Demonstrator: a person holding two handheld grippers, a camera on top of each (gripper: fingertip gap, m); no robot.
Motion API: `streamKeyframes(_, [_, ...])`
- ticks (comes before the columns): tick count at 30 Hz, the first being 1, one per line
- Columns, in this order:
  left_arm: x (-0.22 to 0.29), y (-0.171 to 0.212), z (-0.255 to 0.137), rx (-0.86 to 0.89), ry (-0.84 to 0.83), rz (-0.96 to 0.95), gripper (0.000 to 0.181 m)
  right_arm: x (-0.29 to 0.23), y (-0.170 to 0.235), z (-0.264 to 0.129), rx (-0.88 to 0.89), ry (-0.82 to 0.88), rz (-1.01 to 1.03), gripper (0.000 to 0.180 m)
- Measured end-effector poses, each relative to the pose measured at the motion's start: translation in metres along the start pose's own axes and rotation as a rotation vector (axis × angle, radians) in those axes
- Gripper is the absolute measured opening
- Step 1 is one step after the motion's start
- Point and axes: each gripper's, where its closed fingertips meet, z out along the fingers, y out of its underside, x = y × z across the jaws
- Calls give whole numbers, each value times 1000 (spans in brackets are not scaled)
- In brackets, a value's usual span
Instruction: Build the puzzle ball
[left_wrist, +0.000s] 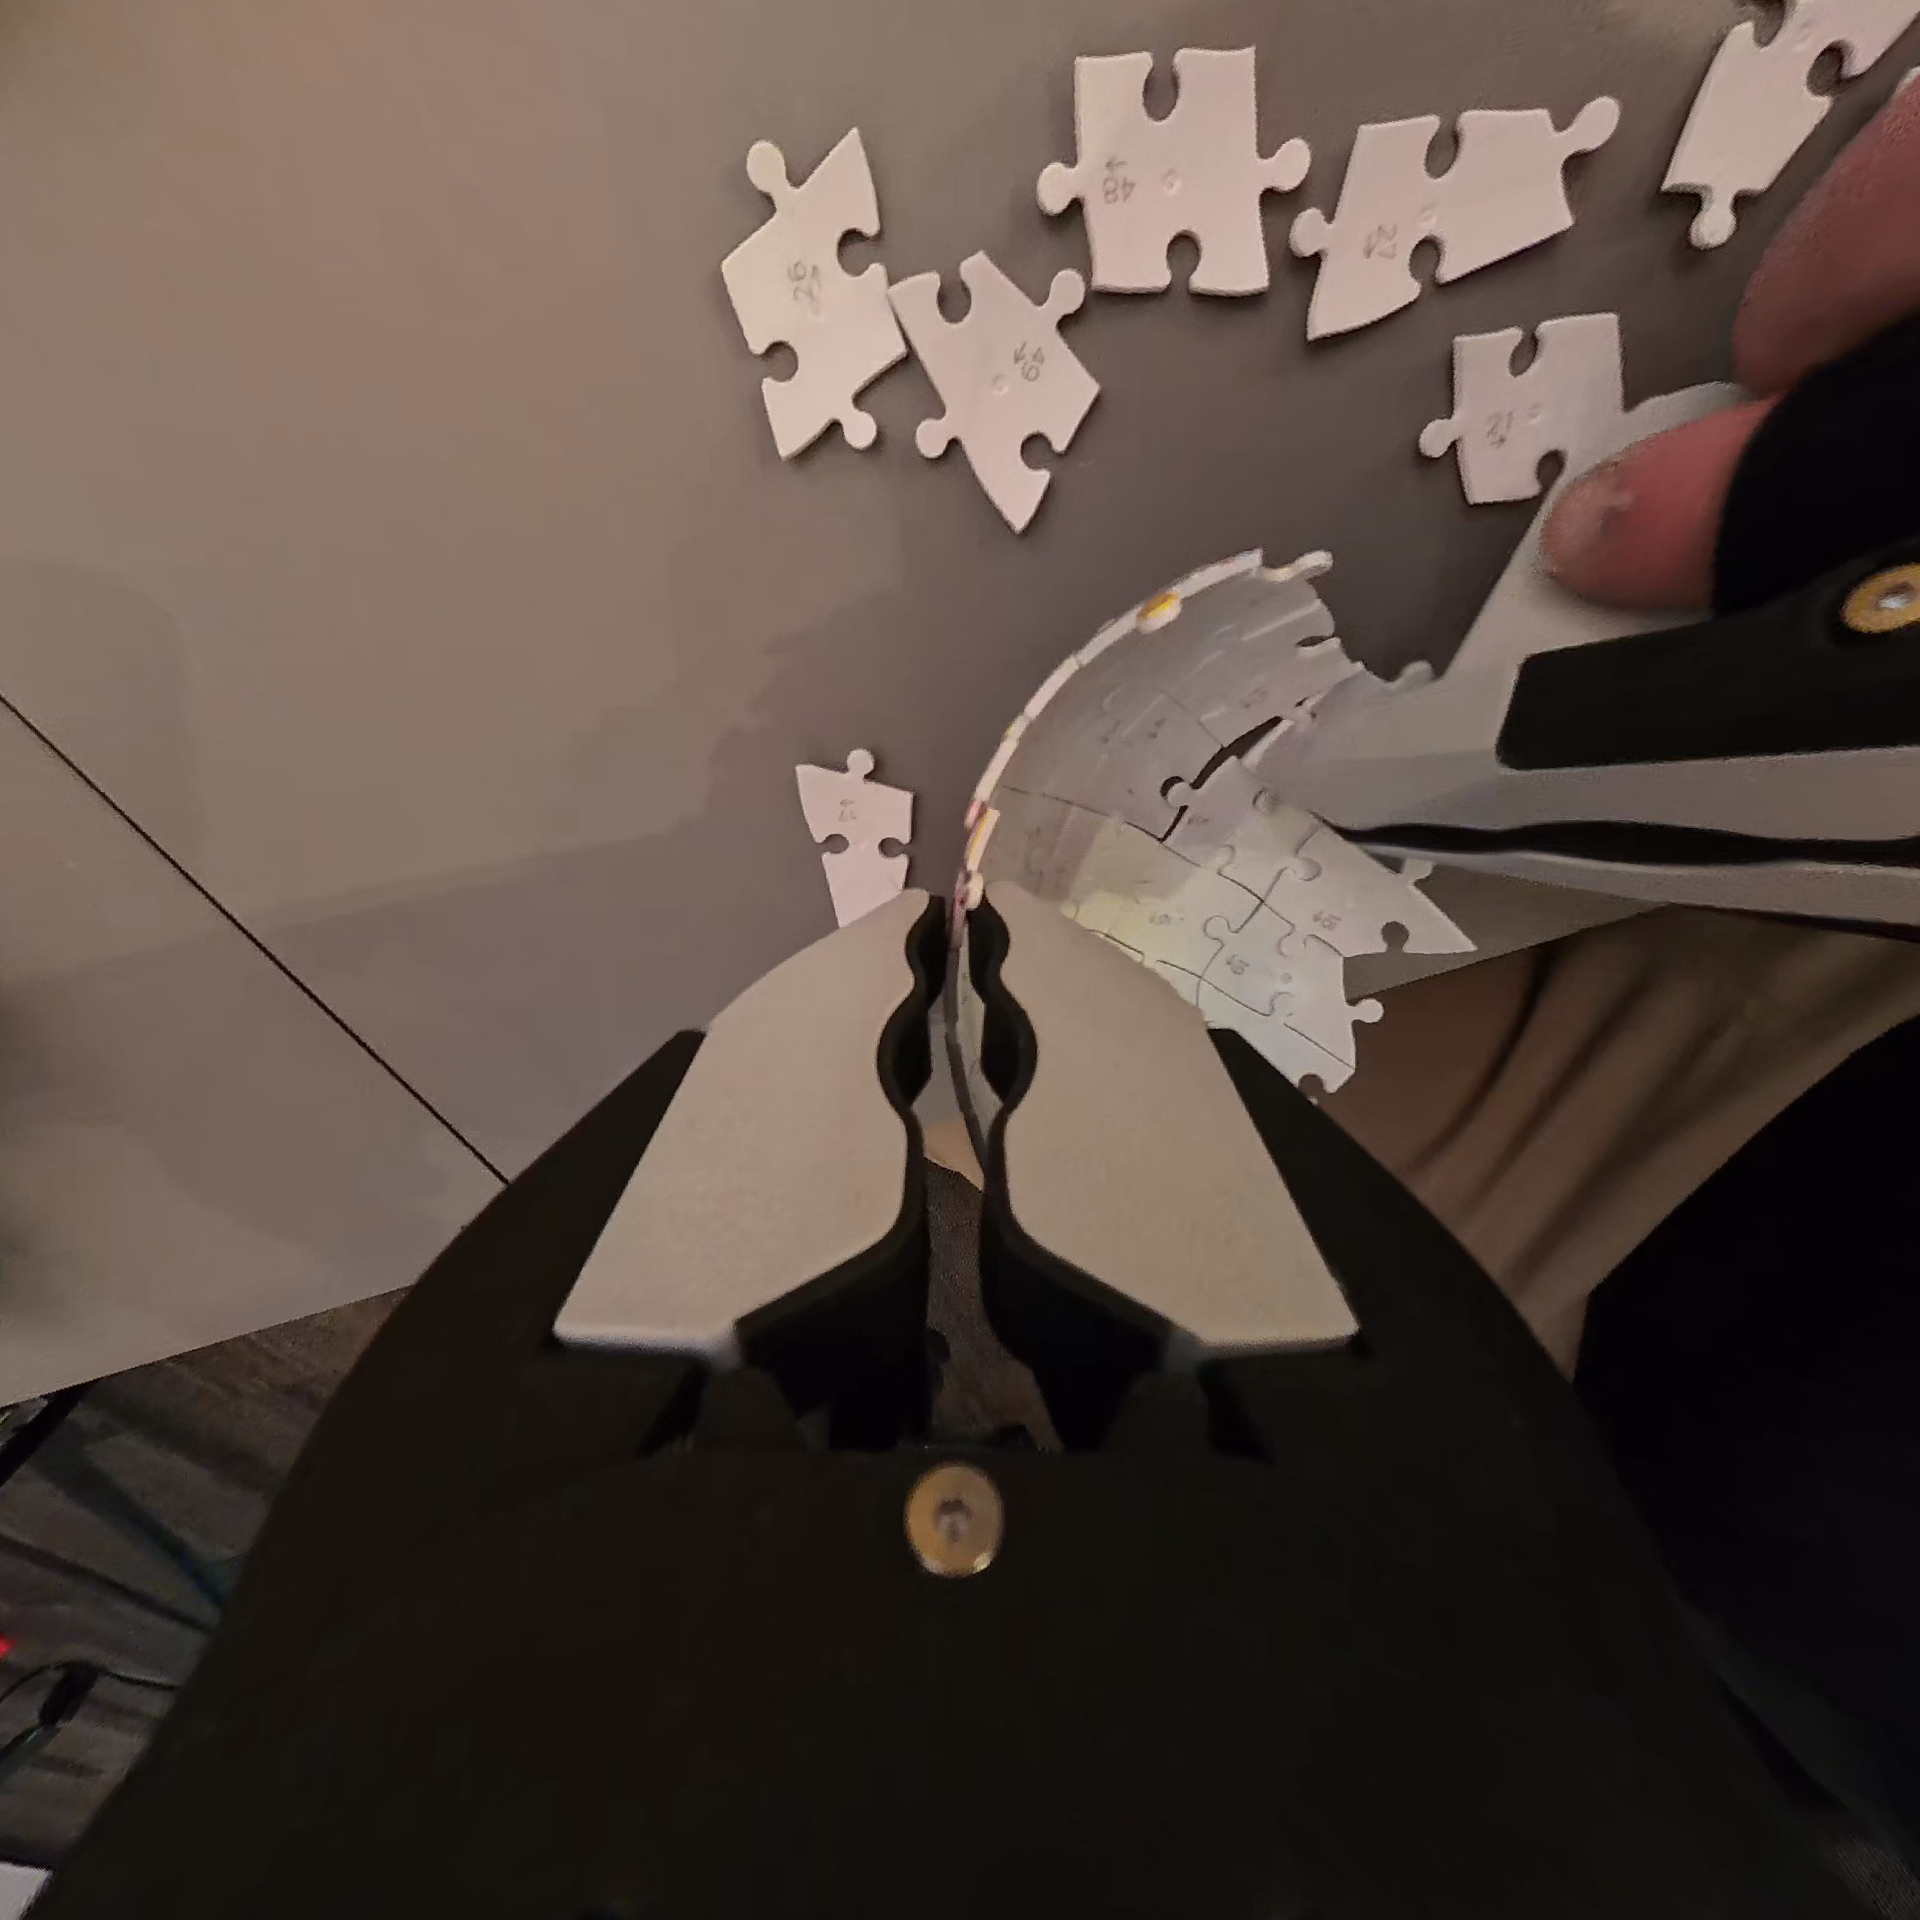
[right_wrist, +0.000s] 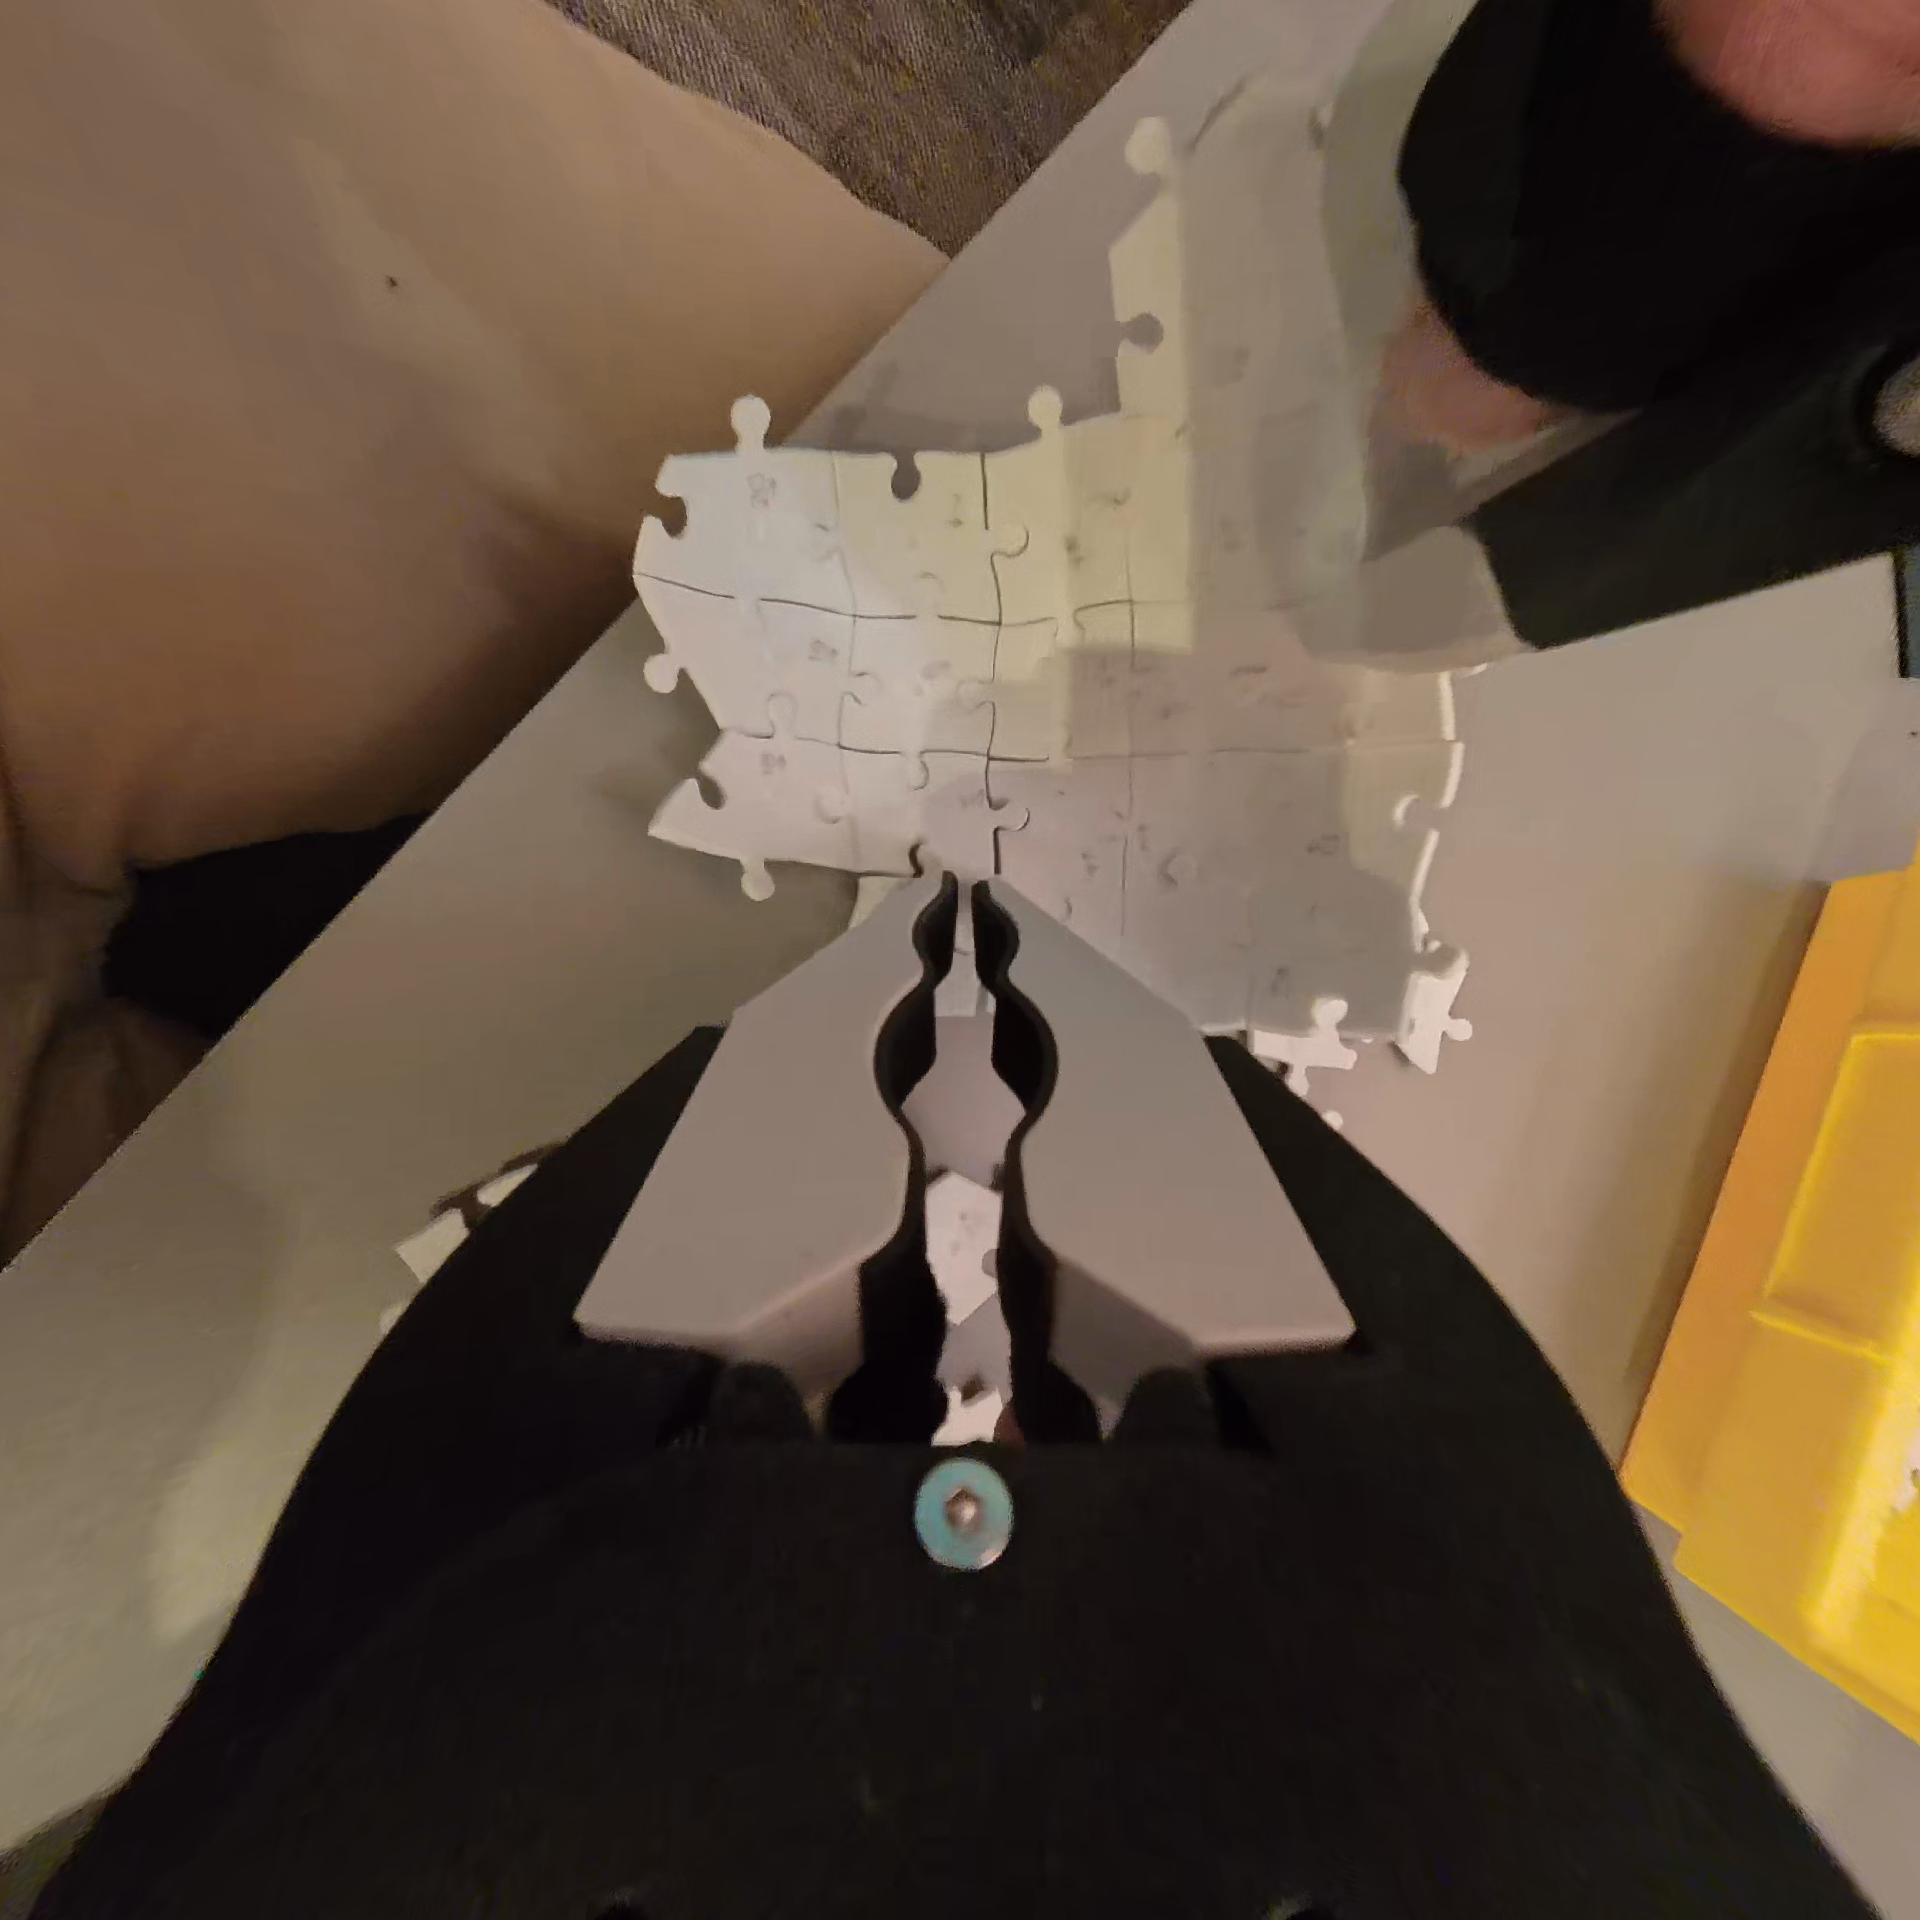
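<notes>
Left wrist view: left gripper (left_wrist: 966, 914), jaws clenched on rim of part-built puzzle ball (left_wrist: 1174, 821), held above grey bench (left_wrist: 364, 416) w/ loose pieces (left_wrist: 1174, 177) beyond. Right wrist view: right gripper (right_wrist: 961, 883), jaws pinching shell's lower edge; yellow bin (right_wrist: 1787, 1299) at right

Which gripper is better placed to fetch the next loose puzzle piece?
Probably the right gripper: it pinches only the edge of the curved puzzle shell. The left gripper clamps the shell's rim firmly; loose pieces lie beyond.
</notes>
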Motion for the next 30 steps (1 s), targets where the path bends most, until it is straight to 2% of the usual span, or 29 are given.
streamKeyframes(18, [2,-1,-2,13,-51,7,4,-2,5,1,23,40,-54,0])
streamKeyframes(30, [5,0,-5,34,-110,7,4,-3,8,0,45,61,-15,0])
